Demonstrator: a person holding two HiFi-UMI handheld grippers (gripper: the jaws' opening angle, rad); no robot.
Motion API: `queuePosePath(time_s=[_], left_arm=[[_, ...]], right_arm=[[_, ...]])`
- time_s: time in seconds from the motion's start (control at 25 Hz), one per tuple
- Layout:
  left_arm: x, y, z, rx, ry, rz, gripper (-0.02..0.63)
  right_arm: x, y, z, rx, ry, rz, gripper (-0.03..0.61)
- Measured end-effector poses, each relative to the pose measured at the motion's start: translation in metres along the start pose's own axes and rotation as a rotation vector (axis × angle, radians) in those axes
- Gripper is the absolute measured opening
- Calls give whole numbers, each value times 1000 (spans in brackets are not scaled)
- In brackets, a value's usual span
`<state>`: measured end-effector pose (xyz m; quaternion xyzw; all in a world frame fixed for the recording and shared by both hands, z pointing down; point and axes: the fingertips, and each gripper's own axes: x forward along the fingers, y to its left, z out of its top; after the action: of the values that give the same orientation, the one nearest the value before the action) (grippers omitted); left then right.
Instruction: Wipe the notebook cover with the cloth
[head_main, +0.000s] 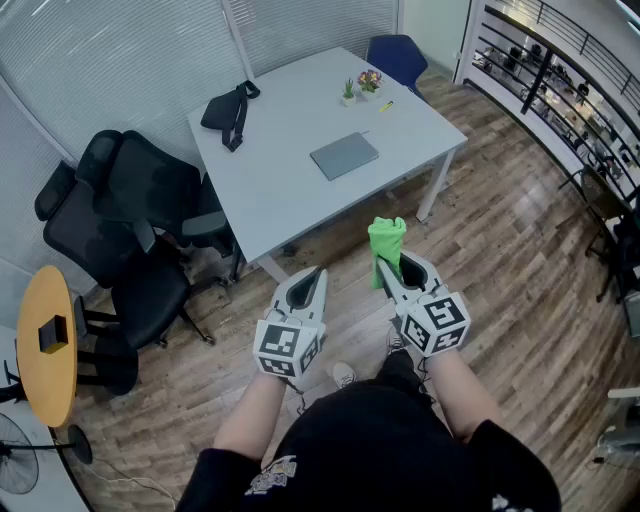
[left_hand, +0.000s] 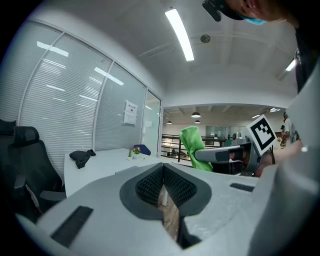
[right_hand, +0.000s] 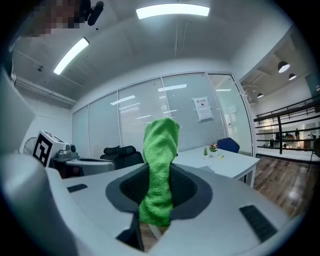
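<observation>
Far left: a round yellow side table (head_main: 45, 345), then black office chairs (head_main: 130, 220) against the white table (head_main: 290, 200). A black bag (head_main: 230, 110) lies on the table's left part.

Your left gripper (head_main: 316, 275) is empty. Its jaws are fully together with nothing between them, and it is held over the wood floor, short of the table edge.

The notebook (head_main: 344, 155) is grey, closed and flat near the table's middle, well apart from both grippers, with nothing touching it. Small potted plants (head_main: 360, 85) stand behind it near the far edge.

Your right gripper (head_main: 392, 272) is just beside the left one, also short of the table. Its jaws are clamped on the green cloth (head_main: 388, 240). The cloth sticks up past the tips, and a short end hangs below the pads in the right gripper view (right_hand: 160, 165).

A blue chair (head_main: 395, 55) stands at the far corner.
</observation>
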<state>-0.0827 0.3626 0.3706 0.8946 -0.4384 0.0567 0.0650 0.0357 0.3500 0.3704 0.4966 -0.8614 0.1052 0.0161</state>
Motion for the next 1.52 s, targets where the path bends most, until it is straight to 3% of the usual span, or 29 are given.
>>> queuePosePath(time_s=[0.76, 1.16, 1.52], left_arm=[[-4, 8, 1, 4, -14, 14, 6], [31, 24, 0, -4, 14, 42, 6], [105, 40, 9, -7, 25, 76, 26]], right_arm=[[2, 0, 6, 32, -32, 9, 114], [34, -34, 13, 52, -27, 32, 114], [83, -98, 27, 71, -12, 75, 112]])
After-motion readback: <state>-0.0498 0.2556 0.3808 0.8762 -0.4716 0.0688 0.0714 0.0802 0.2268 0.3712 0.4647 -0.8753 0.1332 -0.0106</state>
